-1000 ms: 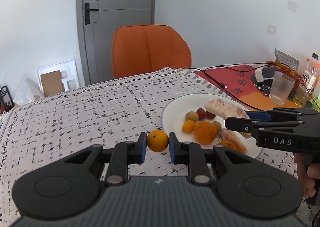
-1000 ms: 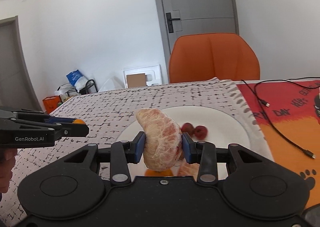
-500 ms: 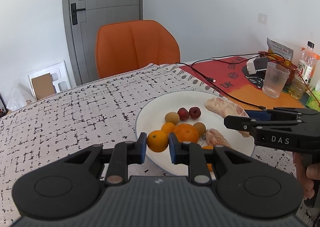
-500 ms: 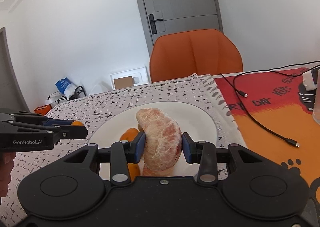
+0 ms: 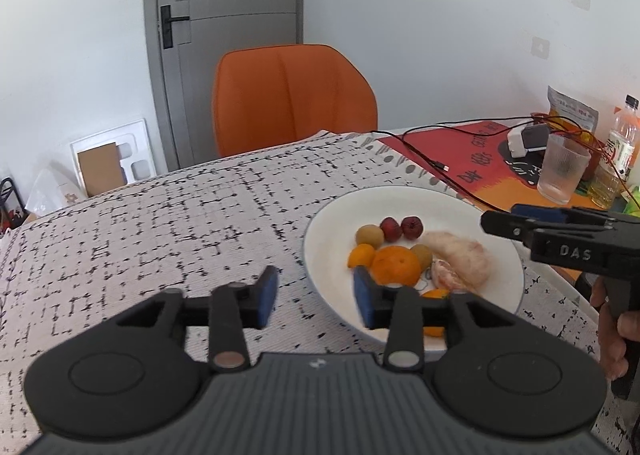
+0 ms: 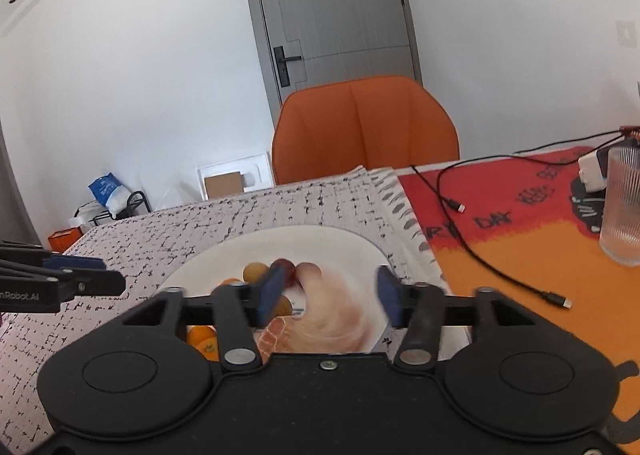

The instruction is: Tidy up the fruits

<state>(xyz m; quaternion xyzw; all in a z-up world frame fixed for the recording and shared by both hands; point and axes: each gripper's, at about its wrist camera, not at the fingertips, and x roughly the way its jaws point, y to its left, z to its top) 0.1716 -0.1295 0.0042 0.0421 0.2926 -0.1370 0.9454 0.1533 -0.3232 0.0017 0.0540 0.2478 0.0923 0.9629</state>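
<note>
A white plate (image 5: 504, 251) on the patterned tablecloth holds two red fruits (image 5: 401, 227), small brown fruits (image 5: 369, 235), a small orange (image 5: 361, 255), a big tangerine (image 5: 396, 264) and peeled pomelo pieces (image 5: 464, 255). My left gripper (image 5: 316, 295) is open and empty over the plate's left rim. My right gripper (image 6: 326, 293) is open; a blurred pomelo piece (image 6: 340, 319) lies below its jaws on the plate (image 6: 360, 247). The right gripper also shows in the left wrist view (image 5: 552, 231).
An orange chair (image 5: 292, 95) stands behind the table. A red-orange mat (image 6: 520, 223) with a black cable (image 6: 472, 251), a ribbed glass (image 6: 622, 207), a white charger (image 5: 528, 139), a bottle (image 5: 622, 143) and a snack bag (image 5: 572, 111) lie to the right.
Both grippers opened. The small orange left my left gripper and the pomelo piece left my right gripper; both lie on the plate. The left view swung back to the left.
</note>
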